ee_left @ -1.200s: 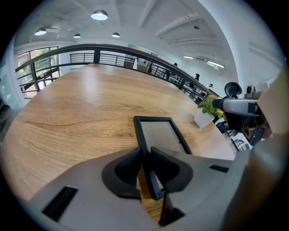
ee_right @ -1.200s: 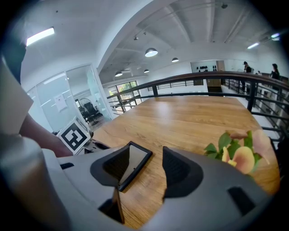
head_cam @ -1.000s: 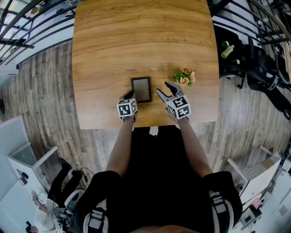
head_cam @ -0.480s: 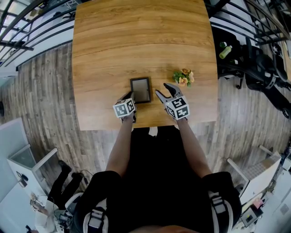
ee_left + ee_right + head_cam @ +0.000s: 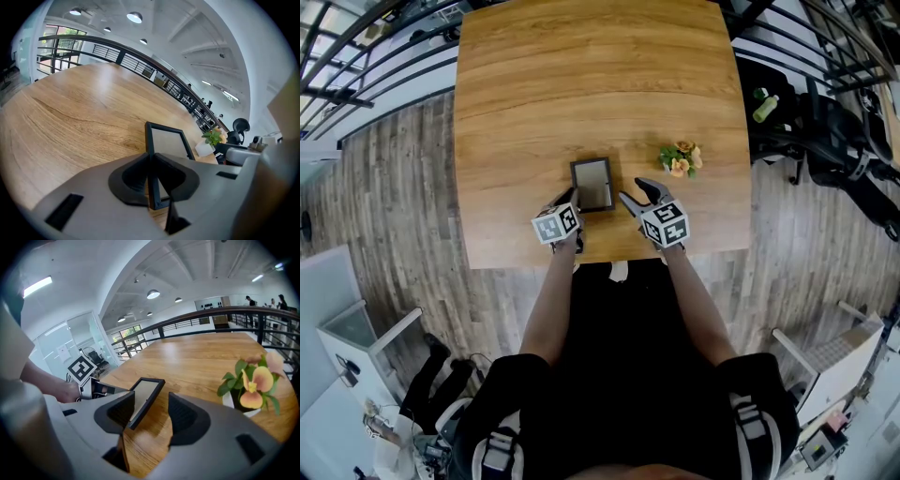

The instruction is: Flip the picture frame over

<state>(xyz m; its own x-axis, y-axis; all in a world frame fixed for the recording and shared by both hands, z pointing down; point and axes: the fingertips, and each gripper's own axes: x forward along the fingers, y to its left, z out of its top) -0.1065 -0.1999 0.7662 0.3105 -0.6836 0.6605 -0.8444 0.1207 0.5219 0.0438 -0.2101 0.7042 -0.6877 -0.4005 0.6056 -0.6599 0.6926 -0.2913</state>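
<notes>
Angled down over the table [image 5: 581,84], the left gripper [image 5: 569,197] pinches the frame's [image 5: 593,184] left edge while the right gripper [image 5: 635,190] gapes just beside its right edge, flowers [image 5: 680,159] near.

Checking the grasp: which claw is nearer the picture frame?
Left. Left claw grips the picture frame at its near corner; right claw stands open beside its right edge.
</notes>
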